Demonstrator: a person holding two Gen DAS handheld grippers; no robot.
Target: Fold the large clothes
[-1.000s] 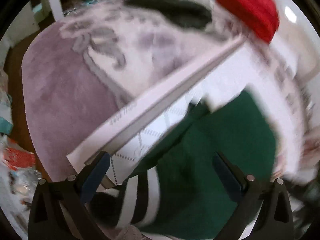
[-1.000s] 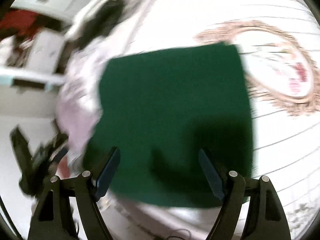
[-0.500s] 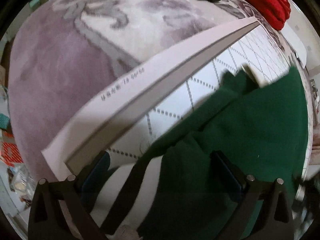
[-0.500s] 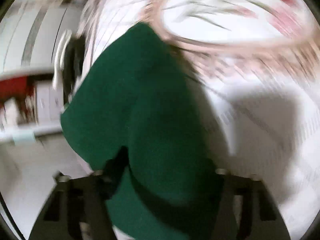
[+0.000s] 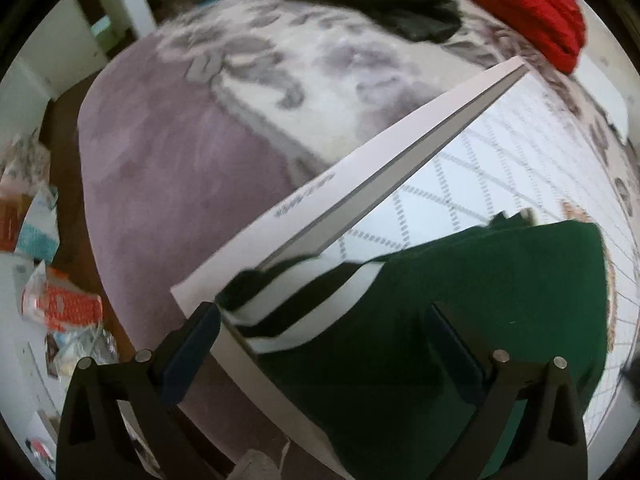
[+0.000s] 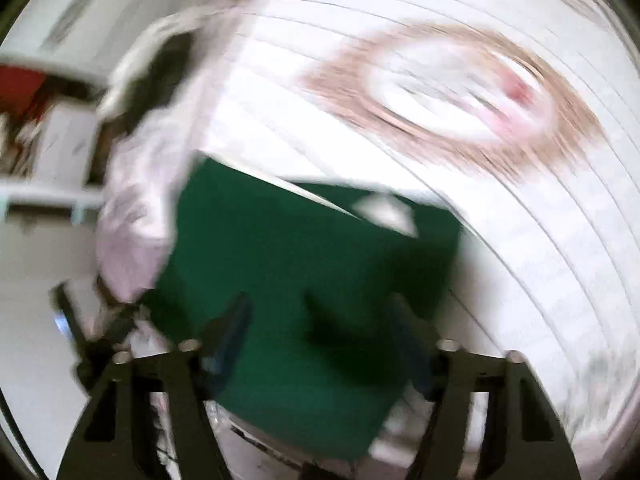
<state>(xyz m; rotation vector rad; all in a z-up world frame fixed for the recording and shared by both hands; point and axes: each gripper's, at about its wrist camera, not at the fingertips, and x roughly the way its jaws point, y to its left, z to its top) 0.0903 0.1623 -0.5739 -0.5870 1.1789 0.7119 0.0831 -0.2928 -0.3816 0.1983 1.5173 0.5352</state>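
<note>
mauve rug (image 5: pixel 168 184) fills the left of the left wrist view, clutter on the floor at its far left edge. white mat (image 5: pixel 472 184) with dashed grid lies on the rug, its near edge folded up into a long flap. left gripper (image 5: pixel 320 344) points steeply down with jaws wide, nothing pressed between the pads; left finger sits at the mat's corner. green garment (image 5: pixel 480 320) lies on the mat between and beyond the fingers, its white and black striped cuff (image 5: pixel 304 300) nearest the left finger. dark clothes (image 5: pixel 384 4) and a red item (image 5: pixel 532 8) sit at the rug's far side. right wrist view is badly blurred: right gripper (image 6: pixel 320 332) over the green garment (image 6: pixel 300 272), jaws have just been closing, now narrowed, with green fabric between them; can't tell whether the pads pinch it. pink-ringed print on the mat (image 6: pixel 460 88) beyond, upper right.
</note>
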